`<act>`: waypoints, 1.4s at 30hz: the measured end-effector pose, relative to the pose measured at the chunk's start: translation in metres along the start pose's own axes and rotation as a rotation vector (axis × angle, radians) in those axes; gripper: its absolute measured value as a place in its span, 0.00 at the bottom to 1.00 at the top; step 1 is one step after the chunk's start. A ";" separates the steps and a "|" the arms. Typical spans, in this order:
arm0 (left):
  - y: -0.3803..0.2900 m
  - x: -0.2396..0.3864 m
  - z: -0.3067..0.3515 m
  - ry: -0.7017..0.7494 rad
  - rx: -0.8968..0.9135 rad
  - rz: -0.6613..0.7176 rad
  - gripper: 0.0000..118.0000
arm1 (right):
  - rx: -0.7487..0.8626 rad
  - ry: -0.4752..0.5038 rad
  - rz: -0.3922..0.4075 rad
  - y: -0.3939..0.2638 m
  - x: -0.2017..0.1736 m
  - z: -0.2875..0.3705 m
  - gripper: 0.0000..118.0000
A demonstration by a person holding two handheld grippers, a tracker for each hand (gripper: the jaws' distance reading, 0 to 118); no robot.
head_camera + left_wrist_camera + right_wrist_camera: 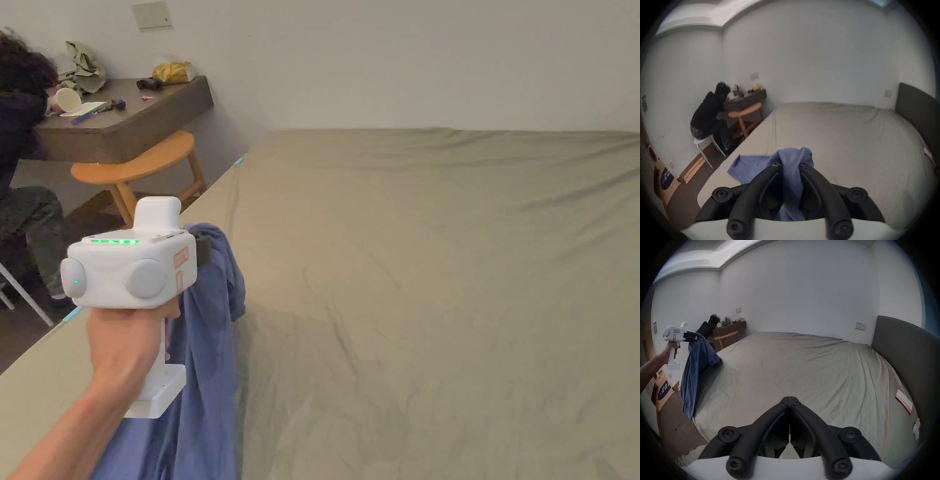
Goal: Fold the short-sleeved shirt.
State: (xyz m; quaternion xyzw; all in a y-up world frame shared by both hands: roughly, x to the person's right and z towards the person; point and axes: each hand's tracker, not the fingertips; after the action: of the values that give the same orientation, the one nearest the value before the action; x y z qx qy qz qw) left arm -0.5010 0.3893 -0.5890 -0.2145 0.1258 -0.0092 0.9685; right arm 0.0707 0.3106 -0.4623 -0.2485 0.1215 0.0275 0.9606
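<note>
shirt point(206, 350), blue, hangs bunched from my left gripper point(790, 165), clenched on it at the bed's point(437, 281) left edge, long axis vertical. right gripper point(790, 400), clenched on nothing, sits well right; hem is nearest it.

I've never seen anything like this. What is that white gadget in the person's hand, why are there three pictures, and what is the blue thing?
No robot here: a person holds a pistol-like tool in each hand, each ending in two black jaws. One picture comes from a camera on the person's head; the other two come from cameras riding on the tools. The left gripper has its jaws closed on a blue shirt, which hangs bunched from it at the edge of a bed covered by a beige sheet. The right gripper hovers over the bed with its jaws shut together, holding nothing. In the far corner another person sits at a desk, with a wooden stool nearby.
</note>
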 end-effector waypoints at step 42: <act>-0.048 0.354 0.186 -0.678 0.088 -0.255 0.09 | 0.130 -0.193 -0.170 -0.038 0.101 0.136 0.01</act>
State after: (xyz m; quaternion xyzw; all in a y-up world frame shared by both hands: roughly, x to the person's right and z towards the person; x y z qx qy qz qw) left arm -0.1109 0.3972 -0.4911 -0.1772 -0.2307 -0.0639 0.9546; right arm 0.2026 0.3428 -0.3540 -0.1915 0.0087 -0.0379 0.9807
